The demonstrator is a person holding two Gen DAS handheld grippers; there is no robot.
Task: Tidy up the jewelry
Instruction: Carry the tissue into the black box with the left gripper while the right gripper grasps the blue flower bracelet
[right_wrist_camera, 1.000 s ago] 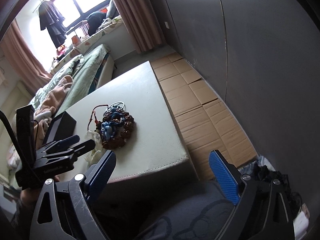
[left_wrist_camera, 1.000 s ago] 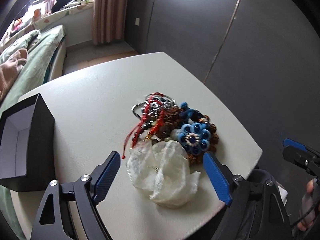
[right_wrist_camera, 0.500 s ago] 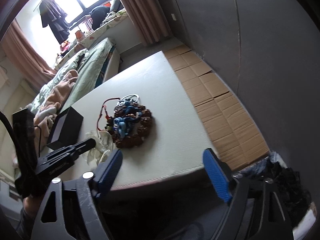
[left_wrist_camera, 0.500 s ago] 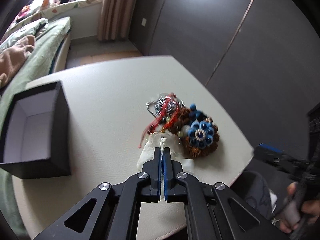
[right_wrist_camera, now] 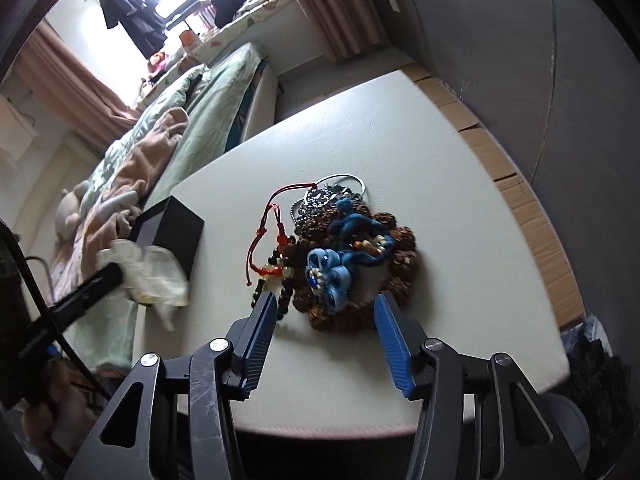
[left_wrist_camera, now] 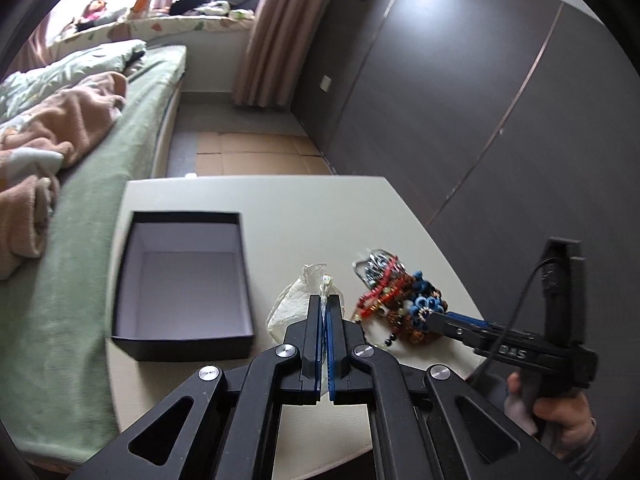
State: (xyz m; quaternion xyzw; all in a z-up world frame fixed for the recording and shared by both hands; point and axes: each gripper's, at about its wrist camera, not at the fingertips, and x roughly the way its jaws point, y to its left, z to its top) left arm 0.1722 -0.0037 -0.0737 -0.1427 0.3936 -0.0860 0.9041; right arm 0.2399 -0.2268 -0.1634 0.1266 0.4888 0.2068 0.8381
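A heap of jewelry lies on the white table: brown beads, a blue knotted flower, red cords and a silver chain. It also shows in the left wrist view. My left gripper is shut on a clear plastic pouch and holds it lifted between the heap and an open black box. From the right wrist view the pouch hangs beside the box. My right gripper is open, its fingers either side of the heap's near edge.
A bed with green and pink bedding runs along the table's left side. A dark wardrobe wall stands to the right. Cardboard sheets cover the floor beyond the table's right edge.
My left gripper closed on the pouch and lifted it left, away from the heap and towards the box. My right gripper moved in over the table to straddle the heap.
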